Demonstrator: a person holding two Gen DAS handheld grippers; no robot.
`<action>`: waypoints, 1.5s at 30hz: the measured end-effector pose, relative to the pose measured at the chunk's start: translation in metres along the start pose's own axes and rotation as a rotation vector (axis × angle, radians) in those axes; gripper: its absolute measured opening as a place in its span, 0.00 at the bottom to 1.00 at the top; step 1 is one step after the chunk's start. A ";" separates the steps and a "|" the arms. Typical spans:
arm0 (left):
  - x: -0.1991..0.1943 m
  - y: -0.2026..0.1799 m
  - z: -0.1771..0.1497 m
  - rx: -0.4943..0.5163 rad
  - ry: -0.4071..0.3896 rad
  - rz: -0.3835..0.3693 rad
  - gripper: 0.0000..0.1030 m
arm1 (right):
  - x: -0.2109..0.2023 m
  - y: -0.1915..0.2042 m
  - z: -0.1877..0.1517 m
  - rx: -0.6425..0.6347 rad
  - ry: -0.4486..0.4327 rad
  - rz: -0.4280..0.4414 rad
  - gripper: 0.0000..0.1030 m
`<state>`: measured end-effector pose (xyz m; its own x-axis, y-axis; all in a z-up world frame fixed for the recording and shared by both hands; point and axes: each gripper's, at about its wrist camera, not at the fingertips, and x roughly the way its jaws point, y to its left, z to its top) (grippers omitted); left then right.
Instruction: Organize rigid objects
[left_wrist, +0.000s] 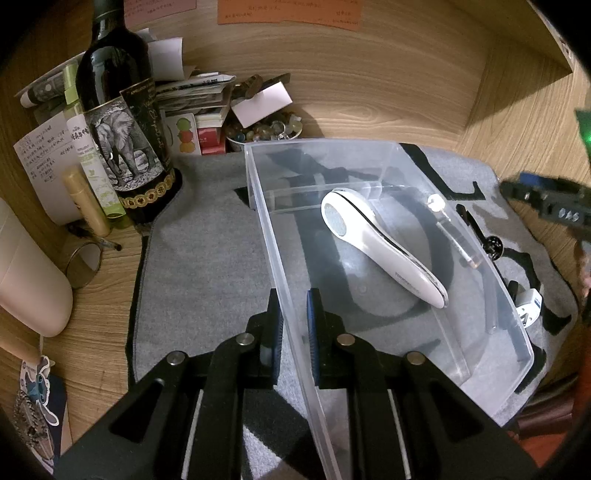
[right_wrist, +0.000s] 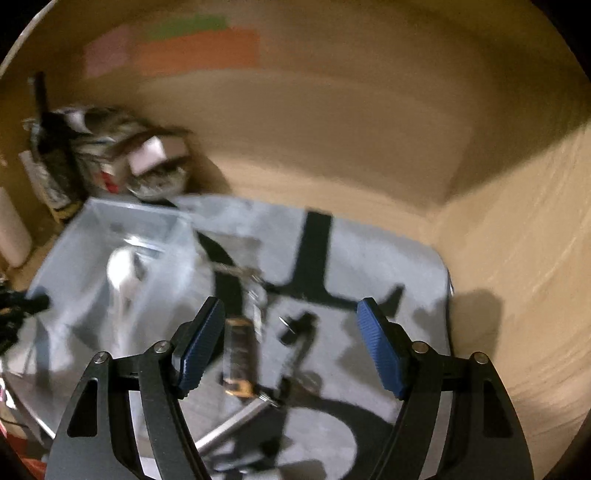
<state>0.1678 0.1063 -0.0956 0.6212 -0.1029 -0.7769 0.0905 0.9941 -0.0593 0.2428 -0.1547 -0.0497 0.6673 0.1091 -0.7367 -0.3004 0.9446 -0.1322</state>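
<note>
Clamped on the near wall of the clear plastic bin (left_wrist: 280, 258), the left gripper (left_wrist: 294, 325) steadies it with a white handheld device (left_wrist: 373, 247) inside, while the right gripper (right_wrist: 291, 347), jaws wide and empty, hovers over small items on the grey mat (right_wrist: 388, 266), likely choosing the next pick.

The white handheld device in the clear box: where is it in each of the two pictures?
Left wrist view: white handheld device right of centre, lying inside the clear plastic box.
Right wrist view: blurred, left of centre, inside the same box.
Shared landmark: the grey mat.
</note>
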 end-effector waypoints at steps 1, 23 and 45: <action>0.000 0.000 0.000 0.000 0.000 0.000 0.12 | 0.008 -0.006 -0.004 0.015 0.027 -0.002 0.70; 0.002 0.000 0.000 -0.009 0.003 -0.003 0.12 | 0.051 -0.030 -0.064 0.130 0.228 0.146 0.34; 0.002 -0.001 -0.001 -0.008 0.002 0.002 0.12 | -0.006 -0.014 -0.026 0.068 0.008 0.134 0.25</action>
<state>0.1684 0.1055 -0.0973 0.6200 -0.1008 -0.7781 0.0828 0.9946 -0.0629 0.2251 -0.1771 -0.0603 0.6187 0.2336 -0.7501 -0.3398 0.9404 0.0127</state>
